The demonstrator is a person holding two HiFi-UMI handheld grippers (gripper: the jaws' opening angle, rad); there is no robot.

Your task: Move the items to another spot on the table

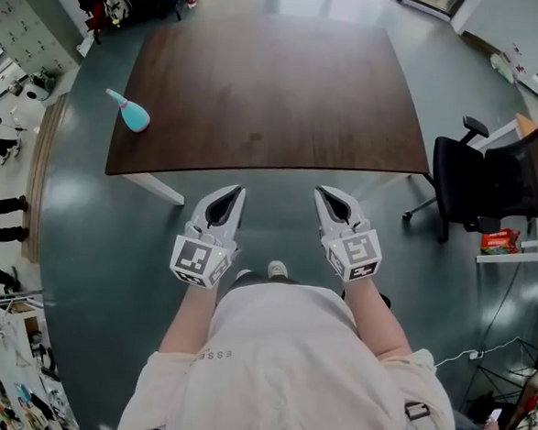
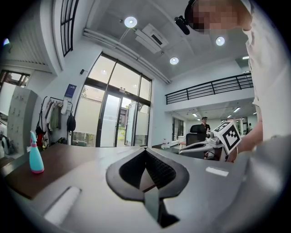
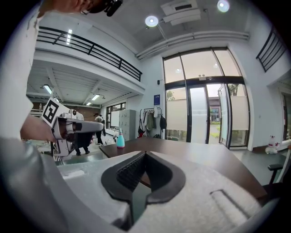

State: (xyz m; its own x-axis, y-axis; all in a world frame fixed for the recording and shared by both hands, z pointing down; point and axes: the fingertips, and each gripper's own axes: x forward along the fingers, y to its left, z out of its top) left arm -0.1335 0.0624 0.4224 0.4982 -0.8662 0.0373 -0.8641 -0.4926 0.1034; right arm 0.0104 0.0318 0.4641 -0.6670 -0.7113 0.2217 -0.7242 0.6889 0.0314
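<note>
Head view w/ both gripper views. The person stood at the near edge of the dark brown table, w/ the left gripper and right gripper held side by side just short of that edge, over the floor. Each gripper's jaws were closed tip to tip, w/ nothing between them. The teal spray bottle stood upright at the table's left edge, well apart from both grippers. A black office chair was on the floor to the table's right.
</note>
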